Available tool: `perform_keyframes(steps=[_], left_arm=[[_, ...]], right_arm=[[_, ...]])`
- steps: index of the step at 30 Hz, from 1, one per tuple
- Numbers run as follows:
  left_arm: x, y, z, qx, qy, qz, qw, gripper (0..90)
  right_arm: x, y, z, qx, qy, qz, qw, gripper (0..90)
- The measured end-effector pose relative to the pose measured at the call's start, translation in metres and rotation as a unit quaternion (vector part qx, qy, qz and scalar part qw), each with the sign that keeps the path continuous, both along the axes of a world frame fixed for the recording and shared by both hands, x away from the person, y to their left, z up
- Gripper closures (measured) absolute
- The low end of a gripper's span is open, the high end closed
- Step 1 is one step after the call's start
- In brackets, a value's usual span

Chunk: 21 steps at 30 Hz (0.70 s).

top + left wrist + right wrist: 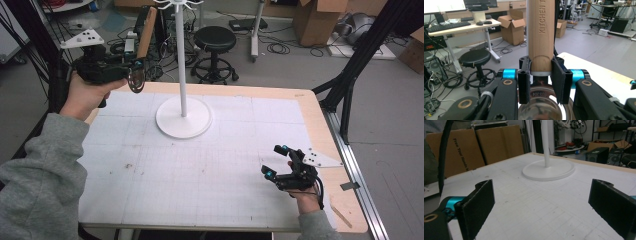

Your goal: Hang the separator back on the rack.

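Observation:
A kitchen utensil with a wooden handle and a round steel head is held above the table's far left corner. My left gripper is shut on it where the handle meets the head; in the left gripper view the handle rises upright between the jaws and the steel head lies below them. A white hook stand rises from its round base at the table's middle back. My right gripper rests low over the front right, open, with nothing between its pads.
The white gridded table top has a bare wooden rim at the right. A black stool and cables lie on the floor beyond the stand. Black frame legs slant down at the right. Cardboard boxes stand at the back.

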<state>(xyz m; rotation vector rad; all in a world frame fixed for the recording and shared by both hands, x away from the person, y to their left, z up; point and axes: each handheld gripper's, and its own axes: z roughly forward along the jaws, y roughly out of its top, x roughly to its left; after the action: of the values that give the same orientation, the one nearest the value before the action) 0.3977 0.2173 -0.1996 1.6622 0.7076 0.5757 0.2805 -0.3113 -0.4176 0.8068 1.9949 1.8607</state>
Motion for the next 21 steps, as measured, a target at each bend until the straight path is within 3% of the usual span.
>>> perform_keyframes(steps=[21], left_arm=[[0.014, -0.009, 0.006, 0.001, -0.007, 0.005, 1.0000, 69.4]], right_arm=[[0.002, -0.002, -0.001, 0.006, 0.003, 0.001, 1.0000, 5.7]])
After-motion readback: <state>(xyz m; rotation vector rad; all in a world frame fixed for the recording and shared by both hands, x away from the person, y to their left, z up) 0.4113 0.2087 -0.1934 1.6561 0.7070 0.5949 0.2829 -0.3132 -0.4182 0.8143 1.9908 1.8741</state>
